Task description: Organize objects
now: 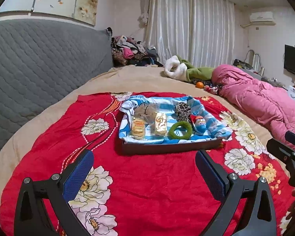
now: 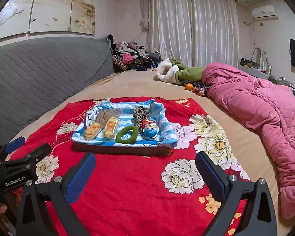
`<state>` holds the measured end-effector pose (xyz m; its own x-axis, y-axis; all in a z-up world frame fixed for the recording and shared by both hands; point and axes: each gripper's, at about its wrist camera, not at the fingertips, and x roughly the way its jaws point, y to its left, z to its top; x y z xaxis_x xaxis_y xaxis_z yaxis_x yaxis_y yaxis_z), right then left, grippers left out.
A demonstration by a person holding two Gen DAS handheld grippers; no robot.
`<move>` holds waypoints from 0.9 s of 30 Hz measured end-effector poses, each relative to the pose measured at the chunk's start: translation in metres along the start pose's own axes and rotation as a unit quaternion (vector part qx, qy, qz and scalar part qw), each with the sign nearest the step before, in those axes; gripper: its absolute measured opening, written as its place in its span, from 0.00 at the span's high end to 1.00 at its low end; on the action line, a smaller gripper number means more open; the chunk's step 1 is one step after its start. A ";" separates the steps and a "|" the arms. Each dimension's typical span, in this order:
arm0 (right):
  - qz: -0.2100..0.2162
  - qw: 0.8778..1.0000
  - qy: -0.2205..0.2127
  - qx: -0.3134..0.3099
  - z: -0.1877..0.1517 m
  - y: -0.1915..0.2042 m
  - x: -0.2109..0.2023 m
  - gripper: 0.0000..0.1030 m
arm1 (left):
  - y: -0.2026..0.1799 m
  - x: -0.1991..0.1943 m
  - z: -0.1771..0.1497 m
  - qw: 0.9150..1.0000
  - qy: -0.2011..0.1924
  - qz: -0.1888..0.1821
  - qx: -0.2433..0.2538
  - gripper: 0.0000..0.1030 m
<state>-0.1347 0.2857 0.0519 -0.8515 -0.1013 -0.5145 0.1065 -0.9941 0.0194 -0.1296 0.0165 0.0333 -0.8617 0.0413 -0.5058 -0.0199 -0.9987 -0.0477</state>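
Reading "GenRobot.AI" — left tool (image 2: 17, 147) | "Kinder" egg (image 2: 150, 130) — tray (image 2: 118, 149)

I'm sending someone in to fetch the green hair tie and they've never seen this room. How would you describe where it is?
On the red floral blanket sits a shallow tray lined with blue-striped cloth. The green hair tie lies near its front edge, between a yellow snack packet and a blue-and-white egg-shaped treat. It is the only fuzzy green ring there.

A tray (image 1: 171, 147) lies on the blanket (image 1: 147, 186), quilt (image 1: 265, 102) to its right.
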 end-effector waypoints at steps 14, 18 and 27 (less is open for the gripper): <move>0.000 1.000 0.011 0.000 -0.010 -0.004 0.009 0.01 | 0.000 0.010 -0.014 1.000 0.014 0.003 0.001 0.00; 0.000 1.000 0.016 0.001 -0.013 -0.003 0.012 0.01 | 0.000 0.012 -0.017 1.000 0.017 0.003 0.002 0.00; -0.001 1.000 0.026 0.000 -0.016 -0.002 0.014 0.01 | 0.001 0.015 -0.019 1.000 0.027 0.003 0.001 0.00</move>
<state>-0.1387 0.2872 0.0307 -0.8240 -0.0977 -0.5581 0.1049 -0.9943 0.0191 -0.1325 0.0166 0.0096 -0.8328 0.0364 -0.5523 -0.0156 -0.9990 -0.0423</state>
